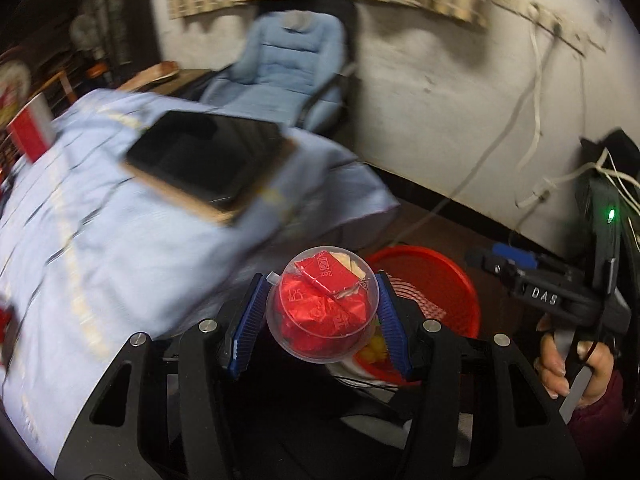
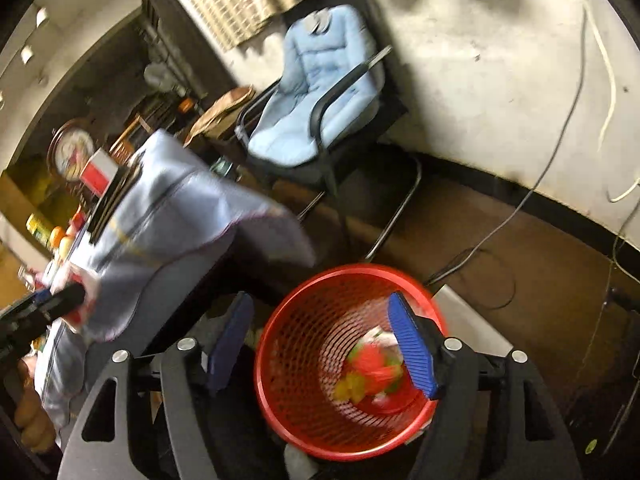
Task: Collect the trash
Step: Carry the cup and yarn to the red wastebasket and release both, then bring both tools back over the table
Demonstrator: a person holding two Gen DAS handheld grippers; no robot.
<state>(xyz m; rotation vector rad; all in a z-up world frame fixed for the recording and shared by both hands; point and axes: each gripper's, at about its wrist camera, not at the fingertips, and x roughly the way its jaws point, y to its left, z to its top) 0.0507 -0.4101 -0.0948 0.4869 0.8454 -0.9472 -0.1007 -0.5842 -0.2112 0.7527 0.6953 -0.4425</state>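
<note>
Clamped between the blue pads of the left gripper (image 1: 322,312) sits a clear round plastic cup stuffed with crumpled red wrappers (image 1: 323,307), carried toward the red mesh plastic bin (image 2: 344,364) just beyond and right of it, presumably for dumping. Over that bin, the right gripper (image 2: 324,344) stands wide apart and empty, with colourful trash (image 2: 370,372) lying in the bin below.

Blurred wrappers (image 2: 374,368) inside red basket (image 2: 304,420).
</note>
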